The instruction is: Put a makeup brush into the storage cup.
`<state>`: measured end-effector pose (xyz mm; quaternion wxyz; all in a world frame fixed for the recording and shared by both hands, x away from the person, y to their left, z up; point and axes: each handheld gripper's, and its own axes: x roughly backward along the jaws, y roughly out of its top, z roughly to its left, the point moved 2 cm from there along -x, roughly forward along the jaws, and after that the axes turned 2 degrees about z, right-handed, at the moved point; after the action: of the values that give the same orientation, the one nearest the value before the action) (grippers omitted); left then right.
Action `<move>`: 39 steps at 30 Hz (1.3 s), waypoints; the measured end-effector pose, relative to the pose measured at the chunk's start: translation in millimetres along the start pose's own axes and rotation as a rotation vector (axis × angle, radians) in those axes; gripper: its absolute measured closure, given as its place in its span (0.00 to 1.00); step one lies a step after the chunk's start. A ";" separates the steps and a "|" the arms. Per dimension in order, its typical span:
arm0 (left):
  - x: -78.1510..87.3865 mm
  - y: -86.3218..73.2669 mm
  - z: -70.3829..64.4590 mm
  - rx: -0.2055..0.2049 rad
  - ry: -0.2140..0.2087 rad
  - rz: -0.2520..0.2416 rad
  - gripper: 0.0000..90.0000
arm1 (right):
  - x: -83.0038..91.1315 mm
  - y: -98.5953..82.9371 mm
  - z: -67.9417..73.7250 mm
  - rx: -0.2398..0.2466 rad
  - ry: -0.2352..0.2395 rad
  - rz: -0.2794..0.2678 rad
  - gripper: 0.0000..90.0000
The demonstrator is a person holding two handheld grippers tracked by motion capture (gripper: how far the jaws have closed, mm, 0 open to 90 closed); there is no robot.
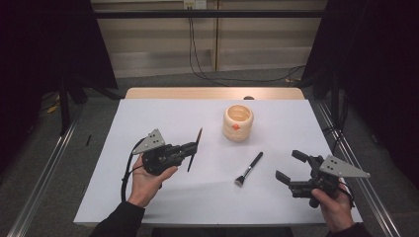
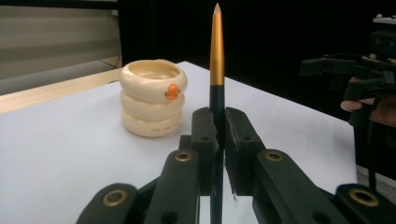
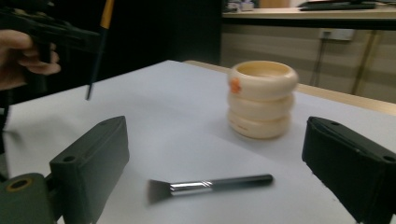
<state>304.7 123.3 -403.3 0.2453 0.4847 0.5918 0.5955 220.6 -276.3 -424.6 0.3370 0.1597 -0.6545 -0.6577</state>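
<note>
My left gripper (image 1: 190,149) is clamped on a slim pencil-like brush (image 2: 216,51) with a dark shaft and a gold-orange tapered end, pinched low on the dark part so the gold tip stands well above the jaws in the left gripper view. It hangs clear of the white table (image 1: 148,197), off to the left of the cream ringed holder (image 1: 237,122), which stands upright toward the back with its mouth open and an orange mark on its side. I judge the step in hand to be carrying this brush over to the holder, so I should keep the pinch firm, bring the shaft upright above the mouth, and lower it inside the rim rather than against it, since a nudge could slide the cup. My right gripper (image 1: 291,168) waits with its jaws wide apart, low over the table, just right of the flat makeup brush (image 1: 248,169) lying with its bristles toward me; that one looks like the next pick.
</note>
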 end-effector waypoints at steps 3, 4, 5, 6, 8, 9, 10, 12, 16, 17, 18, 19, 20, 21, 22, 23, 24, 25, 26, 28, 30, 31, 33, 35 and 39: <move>-3.1 -1.9 -4.3 -0.002 -0.007 0.004 0.92 | -9.4 5.7 5.2 -0.002 0.048 -0.015 0.08; -4.7 -2.7 -6.6 0.002 0.001 0.004 0.92 | -12.6 7.7 6.8 -0.002 0.064 -0.019 0.08; -5.4 -2.8 -7.1 -0.004 -0.007 0.008 0.92 | -16.5 10.1 8.8 -0.003 0.080 -0.021 0.08; -6.2 -2.9 -8.9 -0.003 -0.013 0.011 0.92 | -18.8 11.6 9.9 -0.002 0.087 -0.019 0.08; -7.4 -2.4 -11.2 -0.003 -0.024 0.009 0.92 | -24.9 15.4 13.7 0.002 0.114 -0.019 0.08; -7.7 -2.1 -12.1 -0.002 -0.025 0.004 0.92 | -27.1 17.1 15.2 0.008 0.122 -0.021 0.08; -7.4 -1.7 -13.0 -0.003 -0.020 0.008 0.92 | -28.7 18.4 16.5 0.003 0.130 -0.022 0.07; -8.8 -1.4 -15.5 0.002 -0.024 0.002 0.92 | -32.9 22.3 19.5 -0.002 0.157 -0.028 0.06; -10.9 -0.1 -19.4 -0.002 -0.032 0.000 0.92 | -40.7 32.8 25.7 0.018 0.188 -0.035 0.06; -11.7 0.5 -20.4 0.009 -0.041 -0.010 0.92 | -42.3 35.2 27.0 0.023 0.184 -0.034 0.07; -12.2 1.4 -20.9 0.006 -0.045 -0.009 0.92 | -44.7 37.3 28.4 0.032 0.195 -0.040 0.08; -13.1 2.2 -22.6 0.005 -0.042 -0.010 0.92 | -47.0 39.3 29.8 0.039 0.200 -0.038 0.08; -13.8 2.4 -23.2 0.001 -0.049 -0.018 0.92 | -50.2 41.4 30.9 0.044 0.202 -0.039 0.08; -14.4 2.5 -24.0 0.000 -0.053 -0.015 0.92 | -52.3 42.6 31.6 0.044 0.211 -0.038 0.08; -14.3 2.6 -24.6 -0.004 -0.039 -0.003 0.92 | -54.3 43.9 32.4 0.045 0.220 -0.032 0.12; -15.1 2.4 -24.7 -0.003 -0.051 -0.009 0.92 | -56.3 45.1 32.2 0.051 0.243 -0.037 0.16; -15.4 2.2 -25.0 0.006 -0.054 -0.013 0.92 | -58.4 46.2 32.8 0.037 0.253 -0.041 0.17; -15.6 2.1 -25.3 0.008 -0.057 -0.014 0.92 | -60.1 47.4 32.7 0.035 0.252 -0.040 0.17; -15.2 2.1 -25.7 0.001 -0.050 -0.008 0.92 | -62.4 48.5 33.0 0.036 0.260 -0.042 0.18; -16.2 2.5 -27.5 0.008 -0.052 -0.011 0.92 | -66.3 50.8 33.6 0.045 0.266 -0.041 0.22; -17.8 3.2 -28.2 0.003 -0.063 -0.009 0.92 | -70.1 54.1 34.6 0.058 0.275 -0.044 0.25; -19.4 4.3 -29.1 0.006 -0.065 -0.017 0.92 | -72.2 56.0 35.2 0.056 0.284 -0.043 0.26; -22.2 5.3 -31.0 0.011 -0.068 -0.014 0.92 | -76.6 60.3 37.0 0.064 0.302 -0.045 0.26; -25.3 6.3 -32.1 0.005 -0.085 -0.013 0.92 | -80.1 64.8 39.3 0.074 0.314 -0.055 0.22; -31.6 8.4 -36.4 -0.005 -0.094 -0.010 0.92 | -85.8 71.2 44.7 0.086 0.337 -0.049 0.21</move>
<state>288.4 77.5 -398.2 0.2770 0.5086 0.5806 0.5722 270.1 -180.8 -371.4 0.4189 0.2977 -0.6121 -0.6011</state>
